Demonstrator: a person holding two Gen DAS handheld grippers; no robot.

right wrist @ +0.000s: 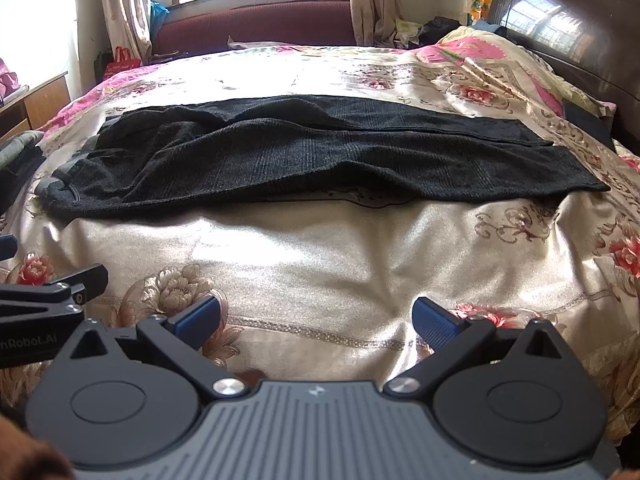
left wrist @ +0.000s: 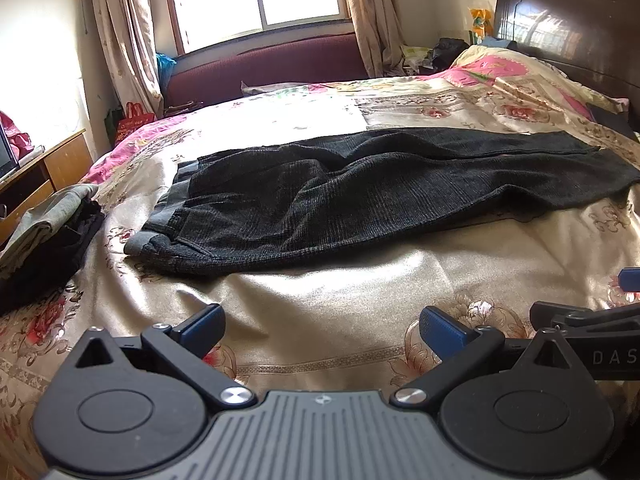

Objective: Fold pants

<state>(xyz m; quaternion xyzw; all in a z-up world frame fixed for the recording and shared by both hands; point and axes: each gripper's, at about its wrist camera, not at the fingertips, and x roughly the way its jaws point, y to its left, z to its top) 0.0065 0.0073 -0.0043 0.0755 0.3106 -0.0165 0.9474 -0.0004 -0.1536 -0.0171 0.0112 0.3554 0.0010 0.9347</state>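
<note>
Dark charcoal pants [left wrist: 360, 200] [right wrist: 300, 156] lie across the bed, folded lengthwise leg over leg, with the grey waistband [left wrist: 160, 216] at the left and the cuffs at the right. My left gripper [left wrist: 320, 330] is open over bare bedspread, well short of the pants' near edge, nothing between its blue pads. My right gripper [right wrist: 316, 320] is likewise open and empty, hovering in front of the pants' middle. In the left wrist view the right gripper [left wrist: 588, 316] shows at the right edge; in the right wrist view the left gripper [right wrist: 52, 284] shows at the left edge.
The floral satin bedspread [left wrist: 340, 304] covers the bed. A pile of grey and black clothes [left wrist: 48, 236] lies at the bed's left edge. A dark wooden headboard [left wrist: 568, 28] stands at the right, a maroon sofa [left wrist: 272, 64] and window behind, a wooden cabinet [left wrist: 48, 168] at the left.
</note>
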